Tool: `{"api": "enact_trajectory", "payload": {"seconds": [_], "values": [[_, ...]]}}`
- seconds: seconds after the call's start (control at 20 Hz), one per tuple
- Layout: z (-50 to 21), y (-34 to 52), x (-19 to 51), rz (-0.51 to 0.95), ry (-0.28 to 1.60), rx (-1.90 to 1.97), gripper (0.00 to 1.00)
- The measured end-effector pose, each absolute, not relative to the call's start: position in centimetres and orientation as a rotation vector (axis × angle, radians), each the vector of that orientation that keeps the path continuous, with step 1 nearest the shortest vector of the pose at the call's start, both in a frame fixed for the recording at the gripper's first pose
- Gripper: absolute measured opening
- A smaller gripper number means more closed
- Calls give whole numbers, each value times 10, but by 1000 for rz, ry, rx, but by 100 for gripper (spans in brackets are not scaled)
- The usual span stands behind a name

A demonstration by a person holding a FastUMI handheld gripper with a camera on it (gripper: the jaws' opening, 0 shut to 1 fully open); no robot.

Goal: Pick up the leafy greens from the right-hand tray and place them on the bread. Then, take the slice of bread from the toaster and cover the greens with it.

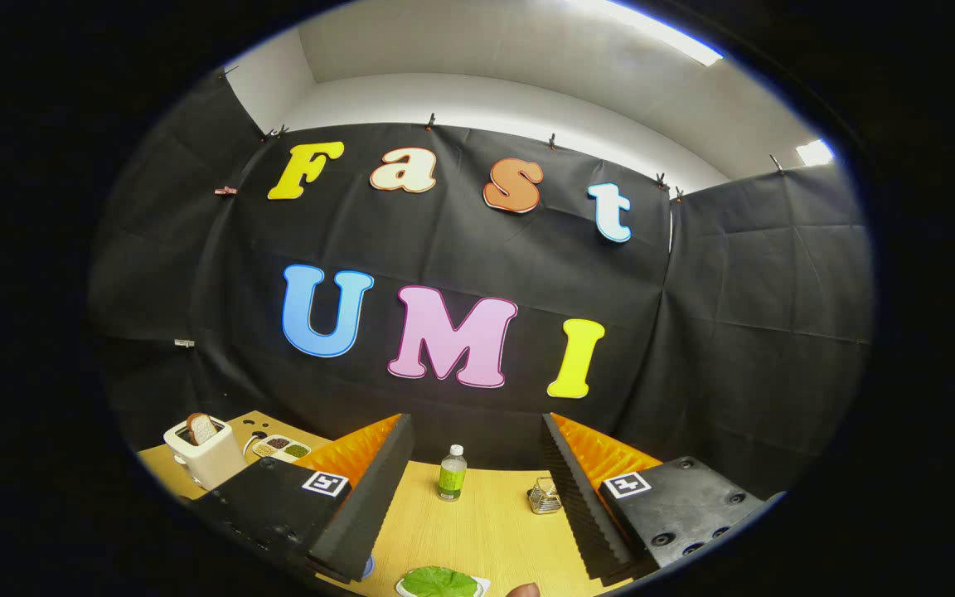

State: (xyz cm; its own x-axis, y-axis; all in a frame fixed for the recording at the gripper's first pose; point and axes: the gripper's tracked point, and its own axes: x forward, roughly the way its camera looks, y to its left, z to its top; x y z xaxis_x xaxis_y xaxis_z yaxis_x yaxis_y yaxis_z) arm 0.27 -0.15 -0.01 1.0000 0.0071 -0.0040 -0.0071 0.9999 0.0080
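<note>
My gripper (474, 489) is held high above the wooden table (486, 531), its two fingers spread wide apart with nothing between them. Below and between the fingers lies a leafy green (438, 581) on a small white tray (482, 585). Off to the left, beyond the left finger (361, 497), stands a white toaster (206, 458) with a slice of bread (201, 428) sticking up out of its slot.
A small bottle with a green label (451, 473) stands on the table ahead between the fingers. A little wire rack (544, 495) sits by the right finger. A divided dish of condiments (280, 448) lies behind the toaster. A fingertip of a person (522, 590) shows beside the tray.
</note>
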Motion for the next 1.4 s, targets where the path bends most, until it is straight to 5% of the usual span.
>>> {"api": "enact_trajectory", "payload": {"seconds": [0.45, 1.4], "values": [[-25, 11, 1, 63, 84, 12, 96], [-381, 55, -49, 348, 864, -77, 94]]}}
